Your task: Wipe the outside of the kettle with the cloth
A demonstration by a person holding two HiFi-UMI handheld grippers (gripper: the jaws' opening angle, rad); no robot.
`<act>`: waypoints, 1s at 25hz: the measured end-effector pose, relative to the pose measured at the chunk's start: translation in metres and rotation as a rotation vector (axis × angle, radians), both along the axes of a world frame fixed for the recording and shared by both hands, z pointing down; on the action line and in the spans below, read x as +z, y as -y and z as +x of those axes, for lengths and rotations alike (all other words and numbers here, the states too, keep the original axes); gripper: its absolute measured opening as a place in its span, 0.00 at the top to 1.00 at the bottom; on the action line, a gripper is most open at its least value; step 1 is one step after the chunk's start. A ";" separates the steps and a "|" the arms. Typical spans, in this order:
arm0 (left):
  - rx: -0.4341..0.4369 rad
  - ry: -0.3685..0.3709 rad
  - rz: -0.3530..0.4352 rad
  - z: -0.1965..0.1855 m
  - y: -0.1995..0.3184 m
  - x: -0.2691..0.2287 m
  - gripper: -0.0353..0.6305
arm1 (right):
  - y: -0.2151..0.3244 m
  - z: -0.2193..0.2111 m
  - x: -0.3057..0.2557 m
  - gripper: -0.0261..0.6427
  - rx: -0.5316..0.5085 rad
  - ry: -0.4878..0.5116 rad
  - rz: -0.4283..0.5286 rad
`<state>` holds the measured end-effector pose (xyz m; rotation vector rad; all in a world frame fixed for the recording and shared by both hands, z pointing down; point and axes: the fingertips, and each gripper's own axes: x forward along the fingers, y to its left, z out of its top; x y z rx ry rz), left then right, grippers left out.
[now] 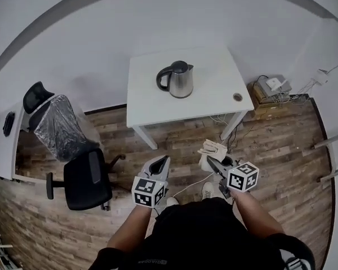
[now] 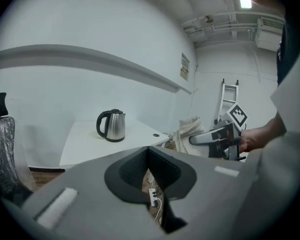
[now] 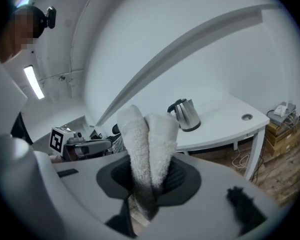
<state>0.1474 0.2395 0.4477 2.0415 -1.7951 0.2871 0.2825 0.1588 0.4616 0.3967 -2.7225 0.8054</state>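
Observation:
A steel kettle (image 1: 177, 79) with a black handle and lid stands upright on the white table (image 1: 152, 108). It is well ahead of both grippers, which I hold low over the wooden floor. My right gripper (image 1: 215, 163) is shut on a folded white cloth (image 1: 212, 149). In the right gripper view the cloth (image 3: 147, 136) sticks up between the jaws of the right gripper (image 3: 150, 159), and the kettle (image 3: 184, 115) is far beyond. My left gripper (image 1: 160, 165) holds nothing. In its own view the left gripper (image 2: 148, 149) has its tips touching, and the kettle (image 2: 112, 126) is small ahead.
A black office chair (image 1: 87, 179) stands at the left, with a plastic-covered chair (image 1: 59, 125) behind it. A box with cables (image 1: 273, 90) sits right of the table. The table has a round cable hole (image 1: 237, 97). A white desk edge (image 1: 4, 145) is at far left.

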 end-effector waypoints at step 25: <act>0.002 -0.083 0.040 0.025 0.024 -0.018 0.94 | 0.007 0.034 -0.036 0.81 0.032 0.014 0.077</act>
